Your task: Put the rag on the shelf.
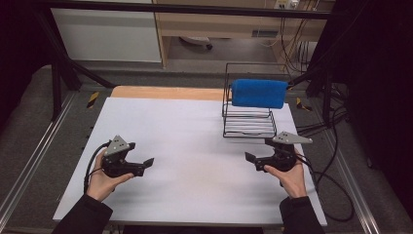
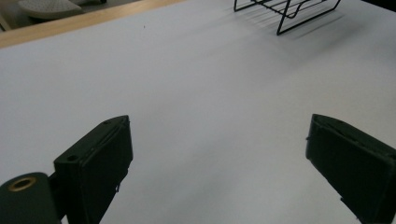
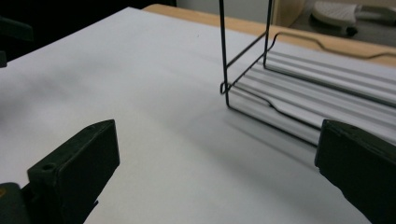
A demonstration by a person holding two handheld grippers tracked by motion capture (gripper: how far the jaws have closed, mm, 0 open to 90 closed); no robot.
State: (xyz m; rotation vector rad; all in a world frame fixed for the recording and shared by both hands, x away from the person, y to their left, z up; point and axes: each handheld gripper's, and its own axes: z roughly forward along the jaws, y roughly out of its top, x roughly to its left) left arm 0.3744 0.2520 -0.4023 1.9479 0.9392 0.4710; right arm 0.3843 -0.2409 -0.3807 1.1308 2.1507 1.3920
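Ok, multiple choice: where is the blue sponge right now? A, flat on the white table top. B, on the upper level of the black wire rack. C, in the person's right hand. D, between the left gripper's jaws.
B: in the high view the blue sponge sits on the upper level of the black wire rack, off the table.

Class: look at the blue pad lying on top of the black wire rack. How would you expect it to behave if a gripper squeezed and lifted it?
The blue pad looks like soft, textured foam, so it would probably compress and weigh little. It spans the wire rack top, so a sideways push may slide it off.
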